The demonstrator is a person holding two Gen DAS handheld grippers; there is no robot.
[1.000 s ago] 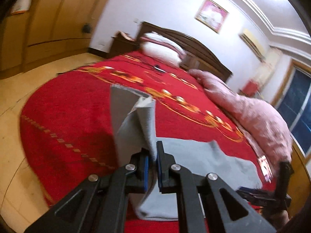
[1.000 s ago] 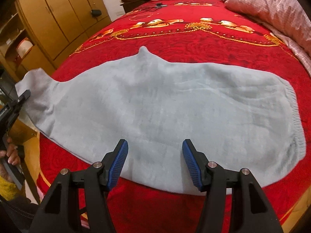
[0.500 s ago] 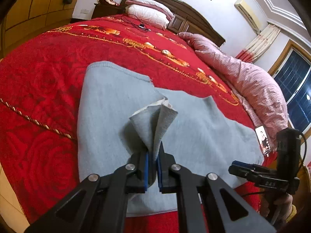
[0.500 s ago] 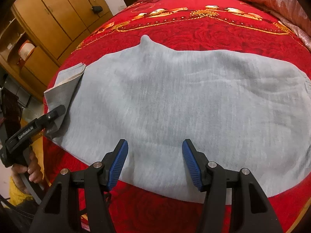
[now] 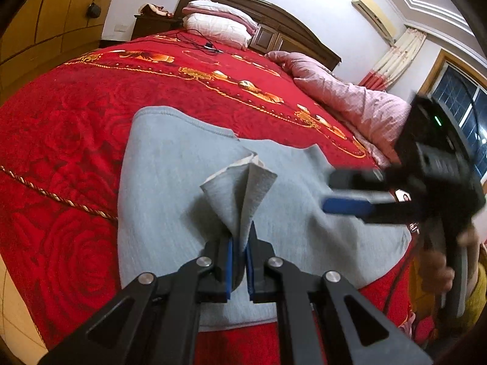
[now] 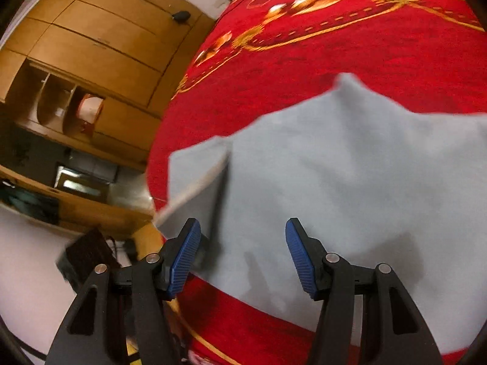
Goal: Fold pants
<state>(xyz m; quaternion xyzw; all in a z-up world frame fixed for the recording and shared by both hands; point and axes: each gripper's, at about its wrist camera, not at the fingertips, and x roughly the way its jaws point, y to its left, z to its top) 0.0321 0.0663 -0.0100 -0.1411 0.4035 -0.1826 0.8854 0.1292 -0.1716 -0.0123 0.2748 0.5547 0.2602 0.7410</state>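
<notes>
Now pants (image 5: 170,182) corner pinched in left gripper (image 5: 239,261).

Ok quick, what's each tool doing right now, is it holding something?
Left tool: closed, pinching a bunched-up bit of the grey pants.
Right tool: open, holding nothing, above the pants.

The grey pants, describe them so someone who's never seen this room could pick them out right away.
Start at the big bed with the red, gold-patterned bedspread. Near its foot lie the grey pants, spread flat, one end pinched up by the left tongs. They are the only plain grey cloth there; the quilt beside them is pink.
</notes>
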